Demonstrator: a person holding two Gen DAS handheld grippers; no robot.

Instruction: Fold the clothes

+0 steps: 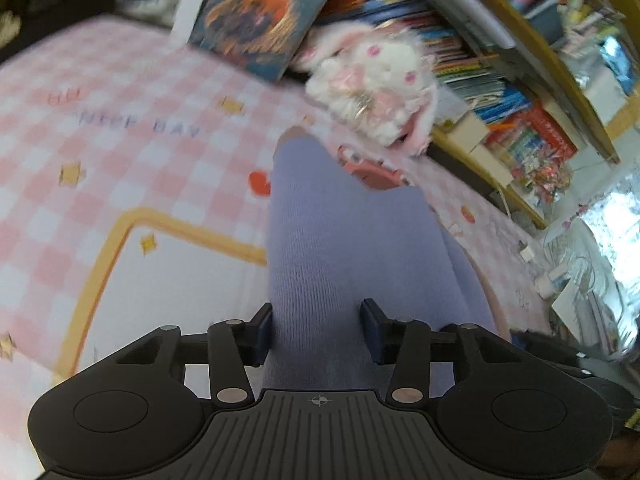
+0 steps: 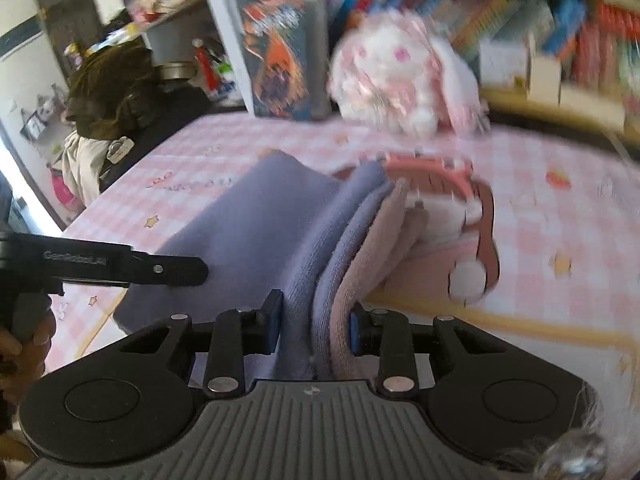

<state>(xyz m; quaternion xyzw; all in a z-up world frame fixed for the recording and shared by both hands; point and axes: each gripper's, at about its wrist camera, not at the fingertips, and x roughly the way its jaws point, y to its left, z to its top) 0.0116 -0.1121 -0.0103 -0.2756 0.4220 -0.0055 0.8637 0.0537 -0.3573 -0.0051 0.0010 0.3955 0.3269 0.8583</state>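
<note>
Pink checked cloth (image 1: 120, 80) covering the surface; plush (image 1: 380, 76) and bookshelves (image 1: 500, 92) lying far. Both grippers, left (image 1: 316, 324) and right (image 2: 316, 320), pinching folded lavender garment (image 2: 256, 232).

Folded lavender garment (image 2: 256, 232) (pinkish lining)

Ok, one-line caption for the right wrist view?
Right tongs clamp bunched lavender garment above pink checked bedspread, plush bunny behind.

Matt, seemingly knitted lilac garment (image 1: 340, 248)
</note>
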